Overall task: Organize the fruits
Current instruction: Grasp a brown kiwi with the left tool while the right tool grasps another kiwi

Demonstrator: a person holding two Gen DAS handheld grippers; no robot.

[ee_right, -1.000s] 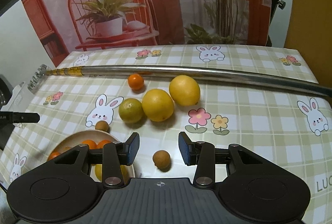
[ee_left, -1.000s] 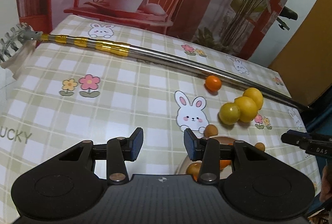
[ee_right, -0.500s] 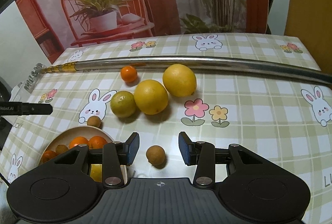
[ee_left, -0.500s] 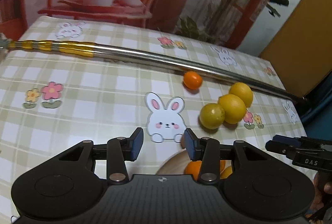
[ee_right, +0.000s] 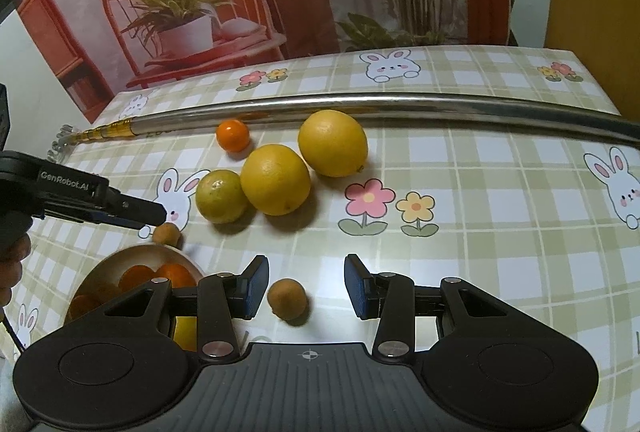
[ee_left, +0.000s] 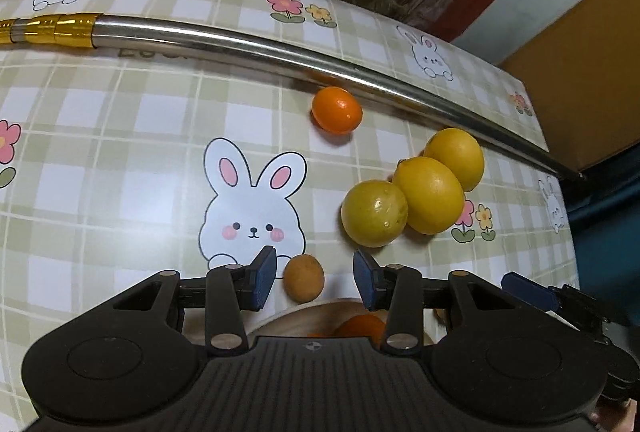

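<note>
A small brown fruit lies on the cloth in the gap of my left gripper. The jaws are closing and neither pad presses on it. A second brown fruit lies between the blue pads of my right gripper, untouched, nearer the left pad. Beyond them sit a greenish lemon, two yellow lemons and a small orange. A wooden bowl with several orange fruits stands at lower left. The left gripper's fingers hover just above the first brown fruit.
A long metal pole with a gold-taped end lies across the checked tablecloth behind the fruits. A printed backdrop stands behind the table's far edge. A hand holds the left gripper. The right gripper's fingers show at the right.
My left gripper moved right and down toward the fruits, and the brown fruit by the bowl came into its gap. My right gripper sank a little over the other brown fruit.
</note>
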